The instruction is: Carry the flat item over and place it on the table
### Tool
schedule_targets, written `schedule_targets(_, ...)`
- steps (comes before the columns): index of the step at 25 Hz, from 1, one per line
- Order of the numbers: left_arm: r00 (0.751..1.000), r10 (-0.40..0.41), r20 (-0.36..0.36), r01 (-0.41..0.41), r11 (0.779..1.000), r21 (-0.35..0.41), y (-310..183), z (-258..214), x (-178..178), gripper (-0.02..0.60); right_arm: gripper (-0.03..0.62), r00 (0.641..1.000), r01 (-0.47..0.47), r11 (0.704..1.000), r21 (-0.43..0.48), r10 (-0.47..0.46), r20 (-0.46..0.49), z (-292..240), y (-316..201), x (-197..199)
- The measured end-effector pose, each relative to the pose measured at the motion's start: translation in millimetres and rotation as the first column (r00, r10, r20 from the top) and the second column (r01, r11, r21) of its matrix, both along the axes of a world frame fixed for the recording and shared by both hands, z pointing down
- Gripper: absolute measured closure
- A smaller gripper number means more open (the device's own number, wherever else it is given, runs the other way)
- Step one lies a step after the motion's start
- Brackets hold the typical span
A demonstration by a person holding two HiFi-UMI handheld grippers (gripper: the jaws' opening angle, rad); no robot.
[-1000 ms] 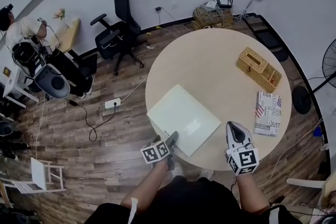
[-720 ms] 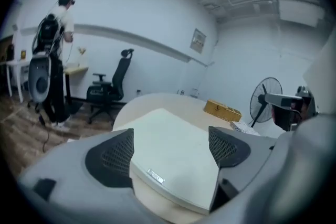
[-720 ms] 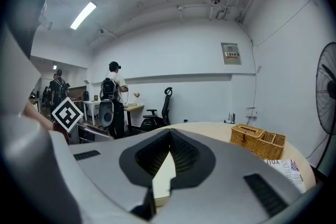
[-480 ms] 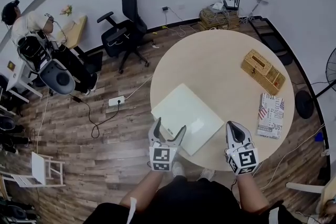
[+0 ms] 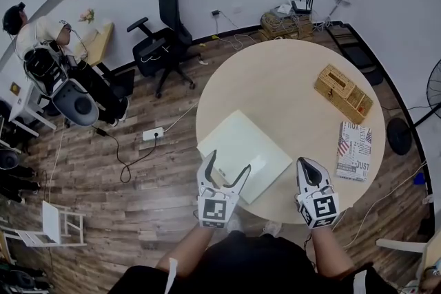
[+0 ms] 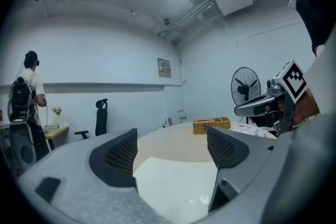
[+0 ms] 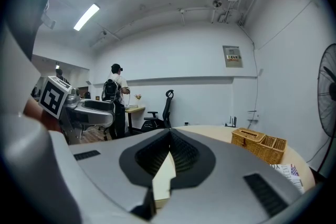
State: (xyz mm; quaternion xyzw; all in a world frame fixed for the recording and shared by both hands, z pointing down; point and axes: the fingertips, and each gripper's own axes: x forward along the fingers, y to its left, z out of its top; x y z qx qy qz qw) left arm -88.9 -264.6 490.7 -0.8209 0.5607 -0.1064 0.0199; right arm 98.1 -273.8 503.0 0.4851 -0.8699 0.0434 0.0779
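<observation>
A flat white board (image 5: 247, 151) lies on the round worktop (image 5: 275, 86), in its near-left part, with 1 corner close to the worktop's left rim and its near edge toward the person.

The left tongs (image 5: 227, 163) are spread wide apart. In the head view their 2 tips stand on either side of the board's near-left edge. The left gripper view shows the board's pale face low in the gap between the 2 dark ribbed pads, with nothing clamped. I cannot tell whether the tips touch the board.

The right tongs (image 5: 307, 164) are pressed together, tips meeting, with nothing between them. They hang over the near rim of the worktop, to the right of the board and apart from it. Only a sliver of pale worktop shows through the slot behind the tips.

Further back on the right of the worktop sits a wicker box (image 5: 343, 93), and nearer, by the right rim, a printed paper (image 5: 353, 150) lies flat. Both are well apart from the board.

On the wooden floor beyond stand a black office chair (image 5: 164, 24) and, by the left wall, a person (image 5: 38, 38) at a desk. A white power strip (image 5: 153, 133) lies on the floor just left of the worktop.
</observation>
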Motion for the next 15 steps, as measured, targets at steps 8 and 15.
schedule_targets(8, 0.999, -0.037, -0.02, 0.037, 0.999, 0.023, 2.5, -8.4, -4.5, 0.57, 0.597, 1.0, -0.002, 1.0, 0.006, 0.002, 0.005, -3.0, -0.9, 0.1)
schedule_targets(15, 0.998, 0.002, -0.055, -0.003, 1.0, -0.008, 3.1, -3.9, -0.3, 0.575, 0.597, 0.999, 0.006, 1.0, 0.017, -0.005, -0.037, -3.3, -1.0, -3.6)
